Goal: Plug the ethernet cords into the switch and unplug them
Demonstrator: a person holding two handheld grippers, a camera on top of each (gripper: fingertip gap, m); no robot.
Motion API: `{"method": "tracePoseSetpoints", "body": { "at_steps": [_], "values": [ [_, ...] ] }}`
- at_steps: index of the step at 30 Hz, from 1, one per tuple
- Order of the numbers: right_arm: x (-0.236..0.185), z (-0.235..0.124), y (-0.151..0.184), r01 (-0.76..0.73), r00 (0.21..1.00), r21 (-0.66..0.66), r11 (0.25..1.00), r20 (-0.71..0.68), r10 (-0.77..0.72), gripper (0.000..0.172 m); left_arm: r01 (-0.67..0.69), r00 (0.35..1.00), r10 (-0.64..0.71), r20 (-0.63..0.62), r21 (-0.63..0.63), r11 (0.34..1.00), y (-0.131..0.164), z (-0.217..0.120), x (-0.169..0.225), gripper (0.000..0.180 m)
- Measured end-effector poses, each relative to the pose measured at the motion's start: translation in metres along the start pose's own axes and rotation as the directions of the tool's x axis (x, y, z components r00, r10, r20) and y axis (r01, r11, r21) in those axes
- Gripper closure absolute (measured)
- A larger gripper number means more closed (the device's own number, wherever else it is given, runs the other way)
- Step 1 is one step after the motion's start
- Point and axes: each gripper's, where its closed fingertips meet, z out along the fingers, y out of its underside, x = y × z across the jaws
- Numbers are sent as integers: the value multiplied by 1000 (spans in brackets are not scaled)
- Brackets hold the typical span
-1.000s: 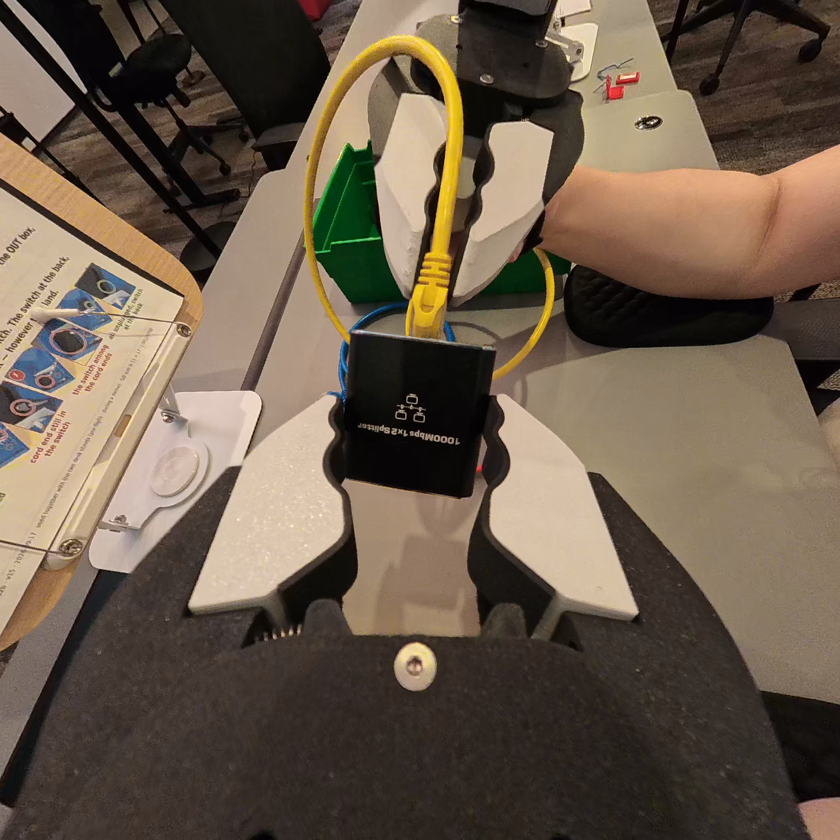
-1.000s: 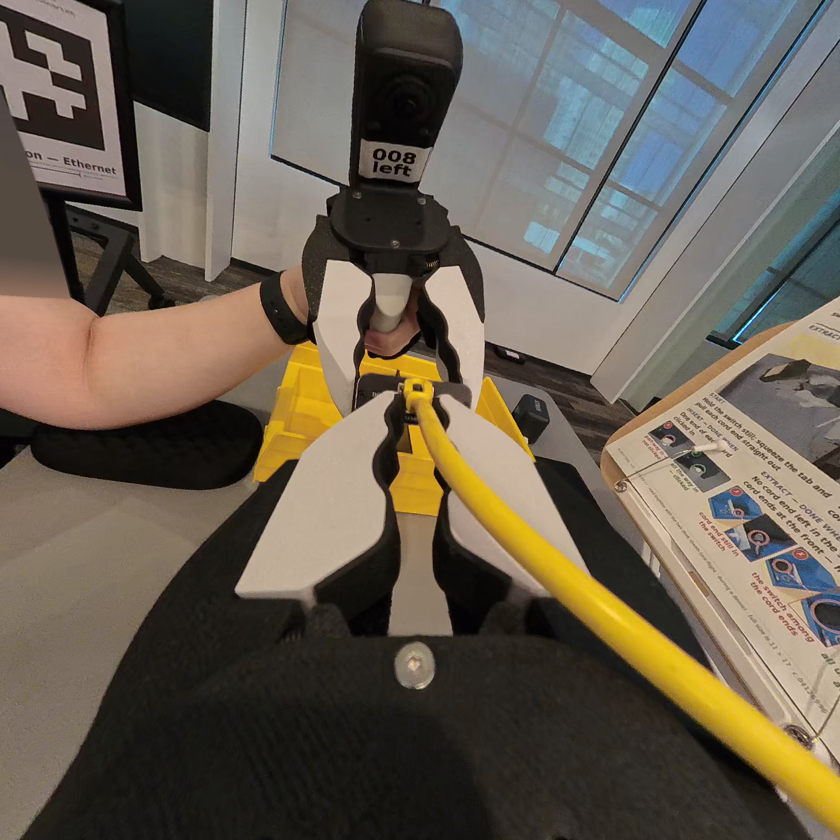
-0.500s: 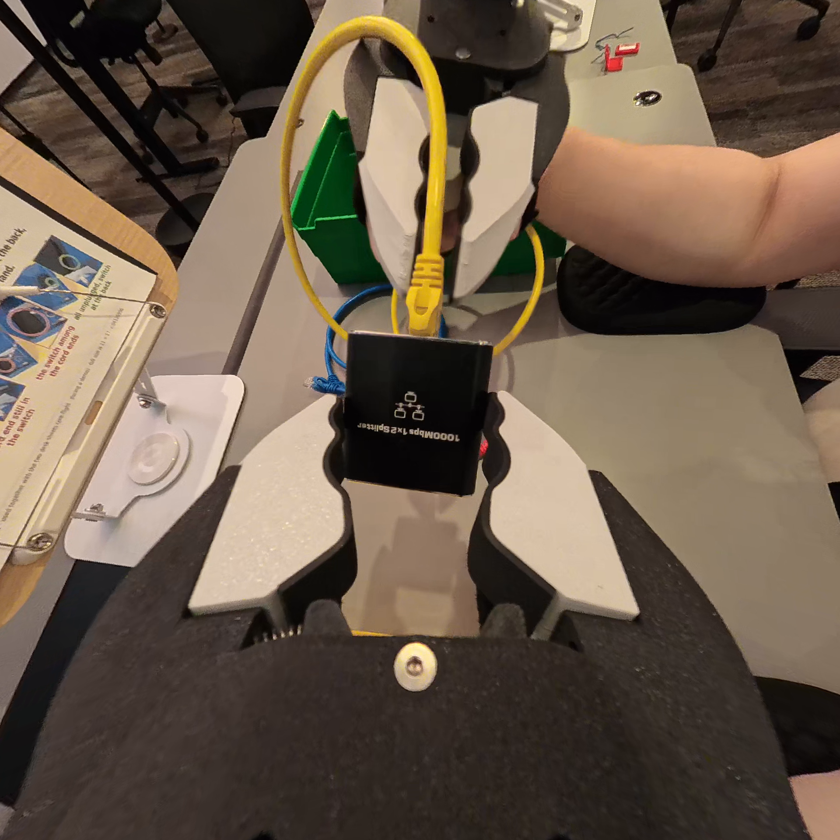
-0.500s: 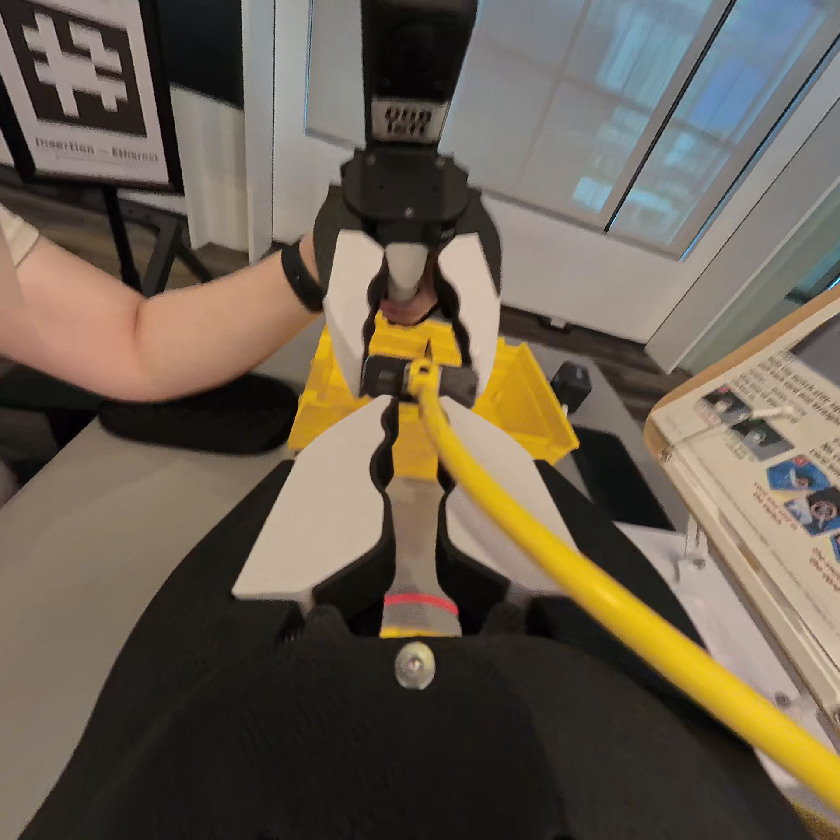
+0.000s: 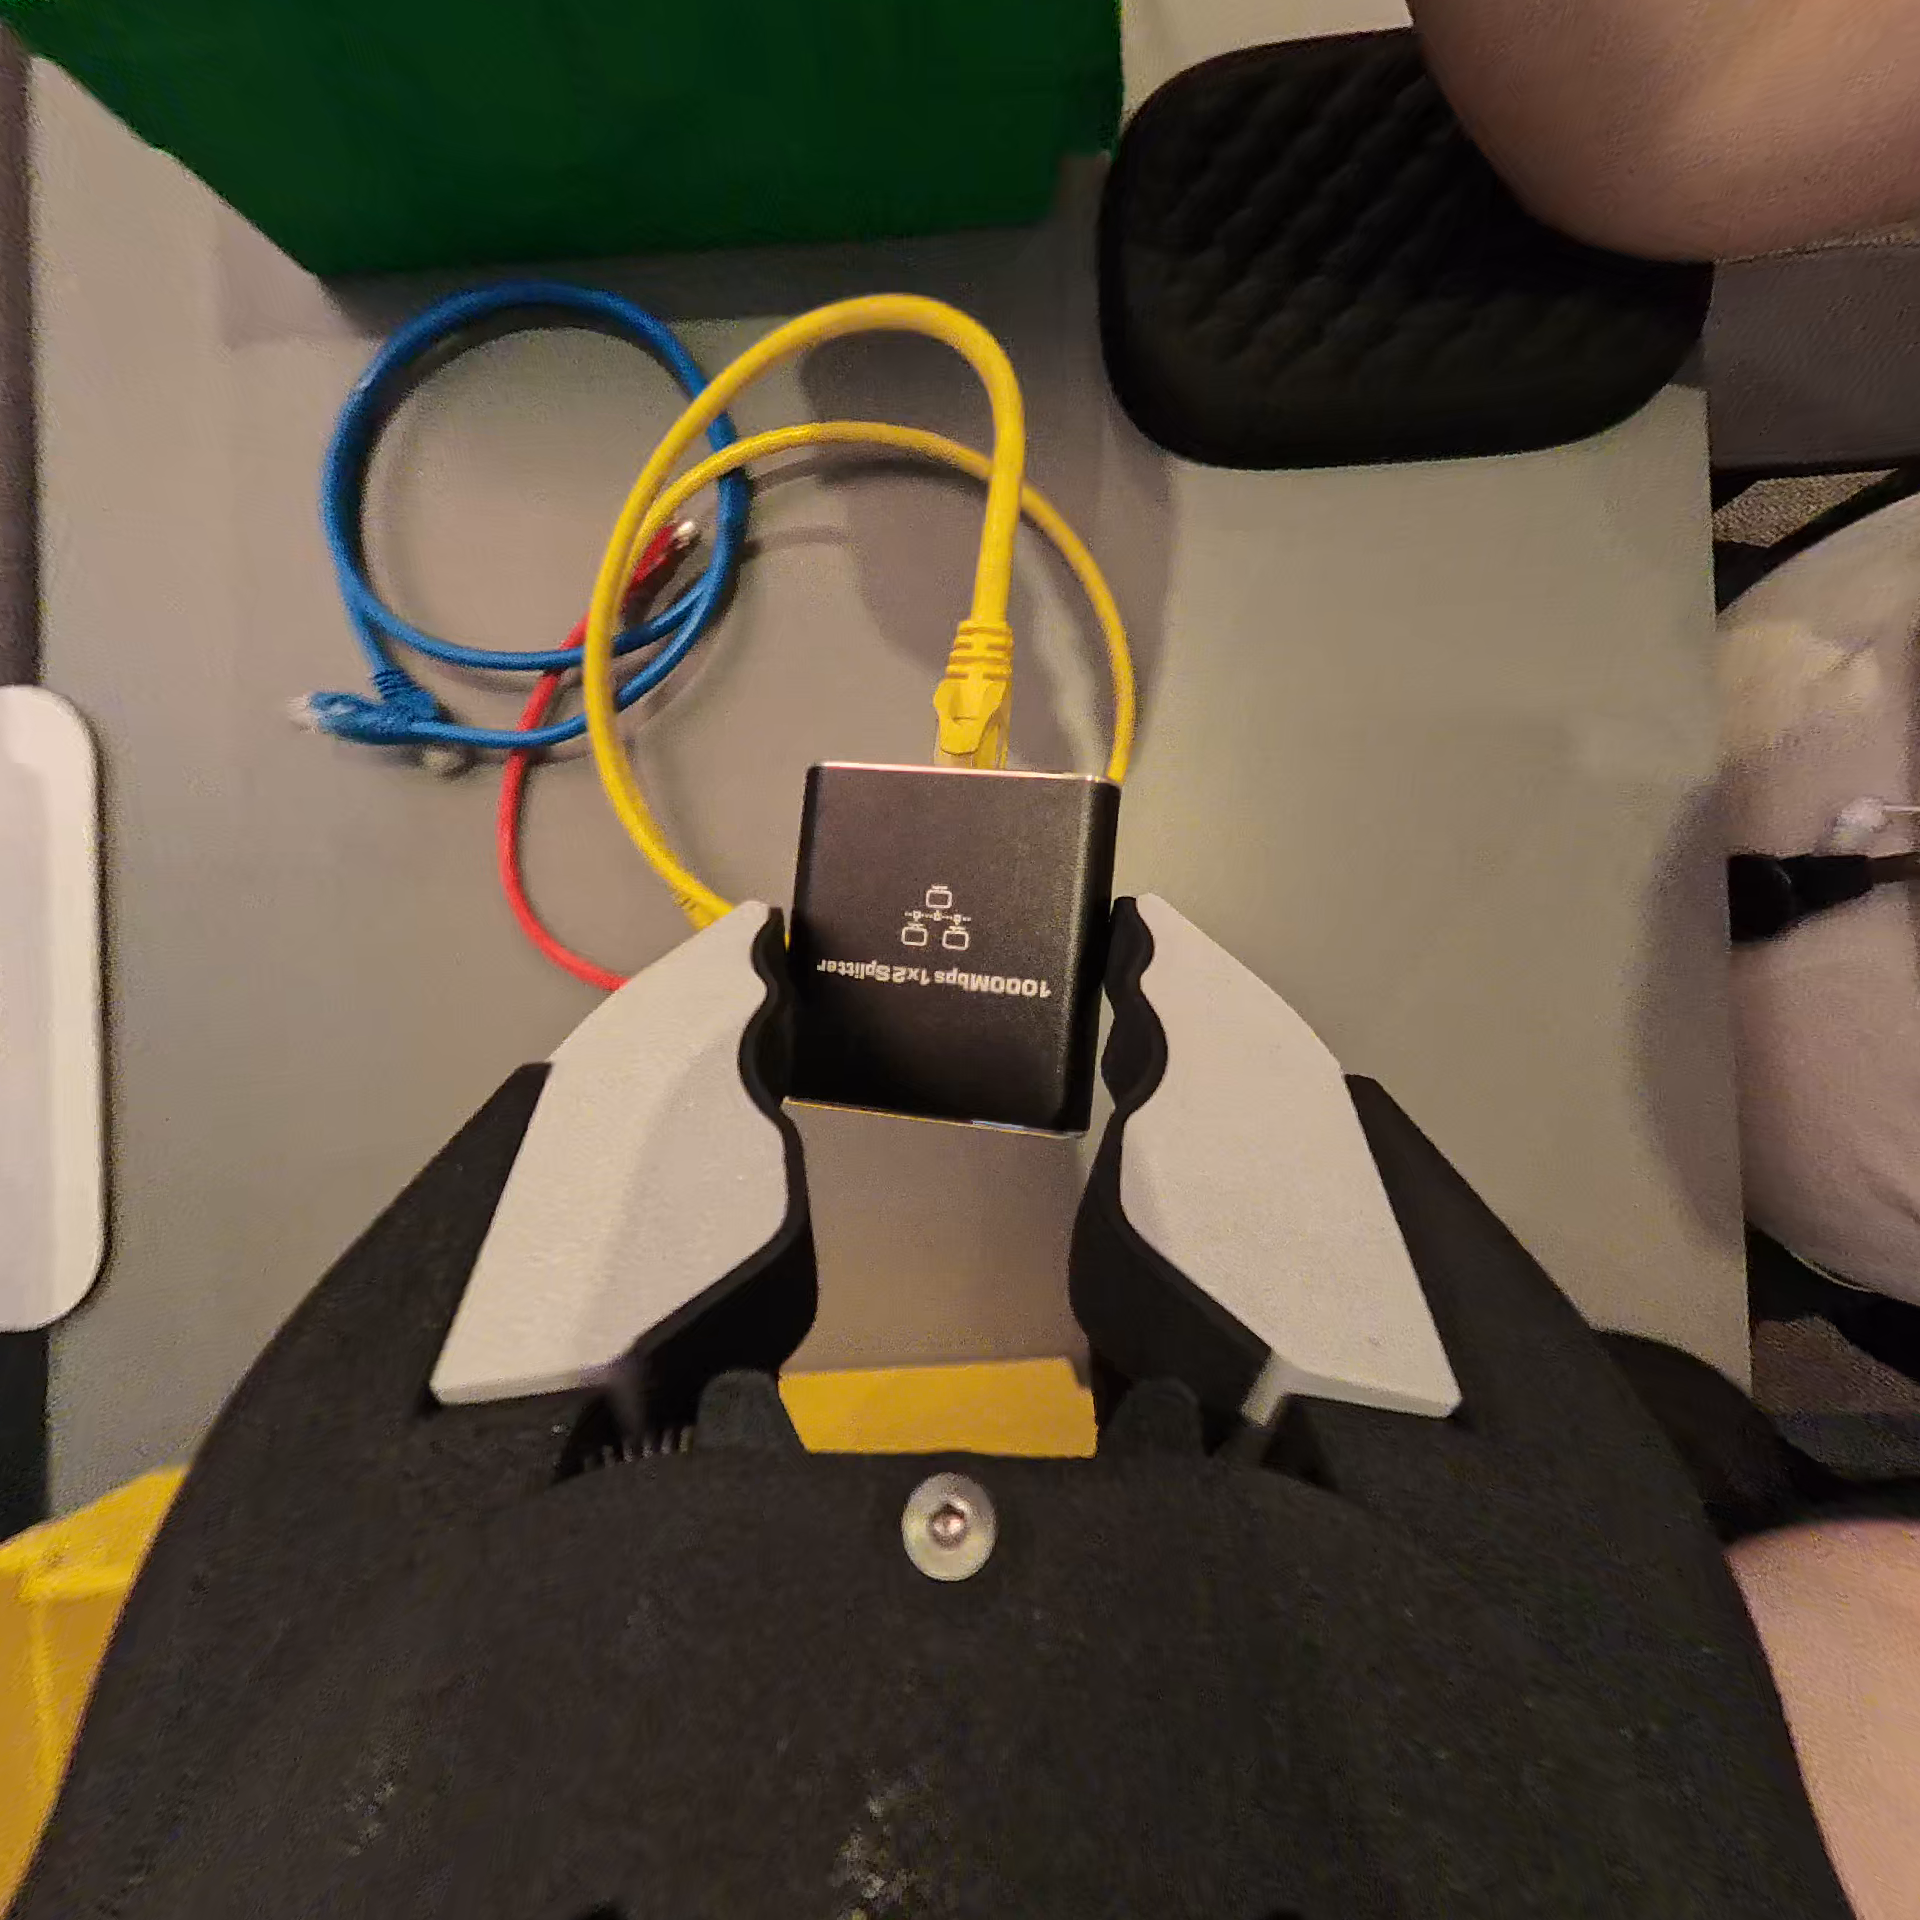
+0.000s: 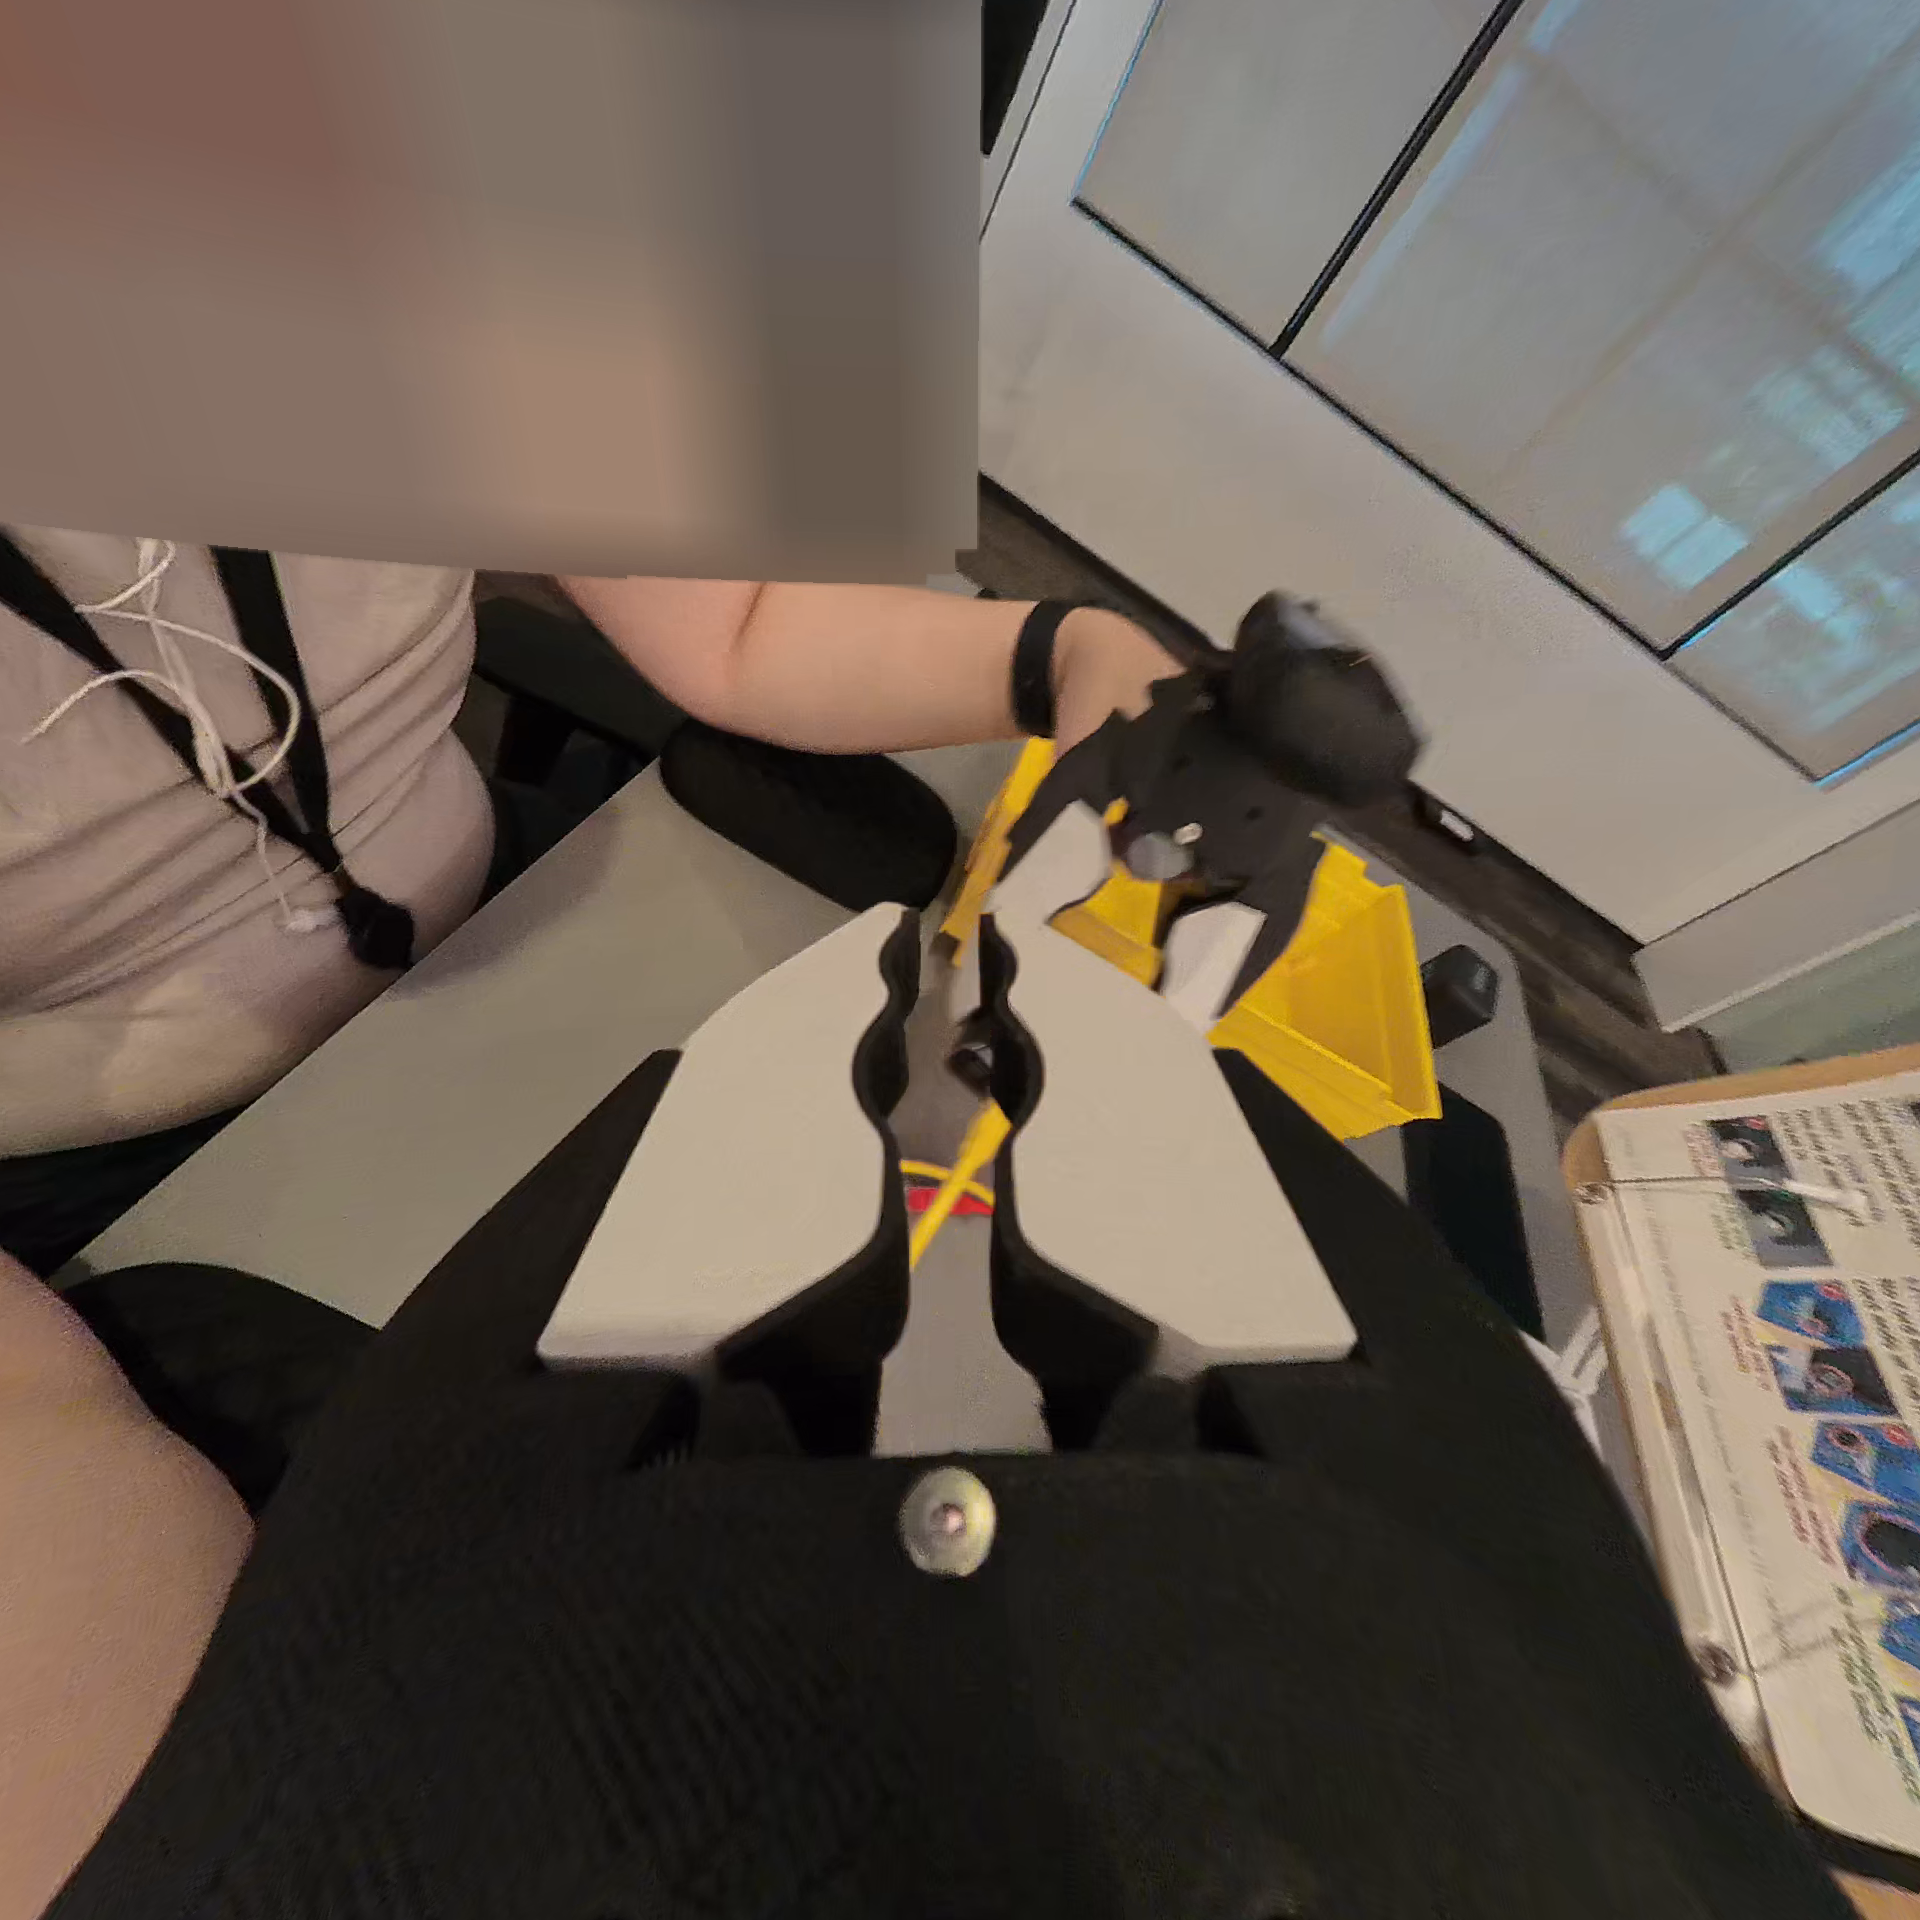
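Observation:
My left gripper (image 5: 948, 920) is shut on the black switch (image 5: 951, 852), with both pads pressed on its sides above the grey table (image 5: 1403, 831). A yellow cord (image 5: 982, 665) is plugged into the switch's far end and loops back over the table. A blue cord (image 5: 416, 623) and a red cord (image 5: 514, 831) lie loose on the left. My right gripper (image 6: 951, 935) has its pads a narrow gap apart with nothing between them; yellow and red cords show on the table through the gap. The left gripper also shows, blurred, in the right wrist view (image 6: 1143, 935).
A green bin (image 5: 623, 125) stands at the far side of the table. A yellow bin (image 6: 1340, 1039) sits behind the left gripper. A black arm pad (image 5: 1371, 281) lies at the right under a person's arm. An instruction board (image 6: 1787, 1351) stands at the right. The gap from one gripper's tips to the other's is roughly 15 centimetres.
My right gripper let go of the yellow cord and drew away; the cord stays plugged in the switch. My left gripper tilted down over the table with the switch still held.

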Motion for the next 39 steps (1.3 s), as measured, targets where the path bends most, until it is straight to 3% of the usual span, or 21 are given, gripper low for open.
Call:
{"method": "tracePoseSetpoints", "body": {
  "at_steps": [3,10,16,17,20,24,26,28,30,32,35,39],
  "values": [
    [17,-14,10,-42,995,2,999,-86,42,161,6,999,-8,-41,-53,999,-6,33,15,122],
    [34,-22,28,-86,984,-13,996,-155,83,161,79,993,-90,-75,-137,987,29,98,44,122],
    [35,-30,27,-79,982,15,997,-171,81,160,101,994,-102,-32,-25,995,29,97,46,119],
    [35,-33,26,-77,981,20,997,-178,79,160,107,994,-107,1,-7,994,26,94,42,112],
    [34,-41,26,-73,977,22,997,-200,76,160,150,988,-153,32,80,985,1,78,39,116],
    [34,-53,26,-66,966,16,998,-250,68,160,122,961,-161,224,178,976,-33,46,-13,118],
    [34,-59,27,-66,959,9,998,-276,66,160,11,941,-43,336,97,995,-38,37,-50,121],
    [33,-66,28,-64,951,8,998,-301,64,160,-97,910,113,398,-61,993,-30,39,-87,124],
    [33,-73,29,-65,943,7,998,-327,63,160,-149,904,214,369,-197,969,-17,53,-116,121],
    [31,-81,30,-70,934,4,998,-350,67,160,-154,932,229,282,-263,952,-3,71,-134,124],
    [28,-91,29,-65,926,19,998,-371,67,160,-132,967,186,174,-280,951,9,98,-157,121],
    [23,-100,24,-45,925,58,997,-375,64,160,-279,937,329,114,-318,906,11,116,-182,125]
  ]
}}
